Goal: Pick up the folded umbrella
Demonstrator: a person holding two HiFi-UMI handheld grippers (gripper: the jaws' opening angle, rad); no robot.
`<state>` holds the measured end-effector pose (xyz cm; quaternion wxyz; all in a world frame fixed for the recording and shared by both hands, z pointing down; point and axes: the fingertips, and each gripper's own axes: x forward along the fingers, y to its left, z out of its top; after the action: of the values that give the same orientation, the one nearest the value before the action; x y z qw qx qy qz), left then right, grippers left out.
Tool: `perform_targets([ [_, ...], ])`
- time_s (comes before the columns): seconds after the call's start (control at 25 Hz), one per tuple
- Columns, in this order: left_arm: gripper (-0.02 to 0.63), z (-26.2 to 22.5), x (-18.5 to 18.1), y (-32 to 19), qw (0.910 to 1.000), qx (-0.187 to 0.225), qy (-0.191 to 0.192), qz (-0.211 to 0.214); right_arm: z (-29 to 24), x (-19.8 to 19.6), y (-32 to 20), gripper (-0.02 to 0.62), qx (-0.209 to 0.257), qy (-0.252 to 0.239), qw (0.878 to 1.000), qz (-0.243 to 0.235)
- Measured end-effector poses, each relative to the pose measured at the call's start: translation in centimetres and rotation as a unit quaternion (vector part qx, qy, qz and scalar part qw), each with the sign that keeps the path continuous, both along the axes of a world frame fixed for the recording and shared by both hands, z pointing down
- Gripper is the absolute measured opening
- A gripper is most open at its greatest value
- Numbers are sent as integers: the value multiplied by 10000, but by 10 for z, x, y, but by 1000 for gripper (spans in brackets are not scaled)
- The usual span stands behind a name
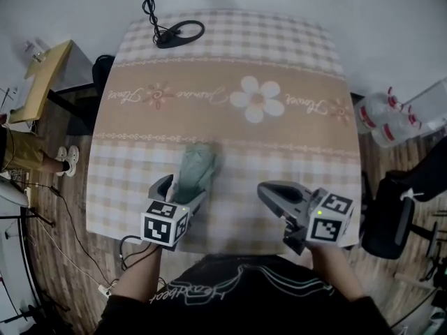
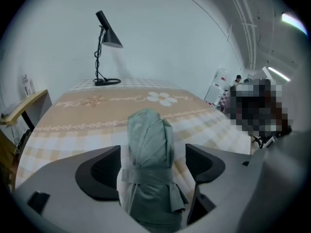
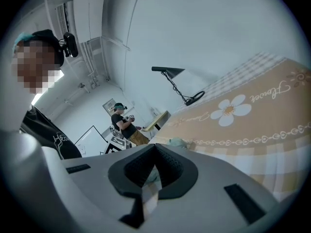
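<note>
The left tool [image 1: 180, 192] stands wide around the folded green umbrella [image 1: 196, 167] lying on the bench [image 1: 279, 61]. The right tool [image 1: 265, 192] is pressed together.

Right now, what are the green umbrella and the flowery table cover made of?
The umbrella looks like thin cloth, probably nylon or polyester: dull grey-green, softly folded, with a strap wrapped round it. The table cover looks like printed cloth or vinyl; it lies flat with checks and a flower, but I can't tell which.

Grey-green folded umbrella [image 1: 198, 166] on table [image 1: 293, 152]
</note>
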<state>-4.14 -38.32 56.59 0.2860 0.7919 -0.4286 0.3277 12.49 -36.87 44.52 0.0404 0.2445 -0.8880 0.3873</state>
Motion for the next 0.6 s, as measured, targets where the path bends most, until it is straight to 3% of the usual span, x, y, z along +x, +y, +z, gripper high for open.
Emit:
perform_targets([
  [0.28, 400, 37, -5, -3, 9970, -281, -721, 17, 18, 7, -18, 12, -187, -49, 9992, -349],
  [0.6, 400, 62, 0, 2, 9922, -742, -1000, 32, 28, 9, -23, 12, -261, -125, 9982, -535],
])
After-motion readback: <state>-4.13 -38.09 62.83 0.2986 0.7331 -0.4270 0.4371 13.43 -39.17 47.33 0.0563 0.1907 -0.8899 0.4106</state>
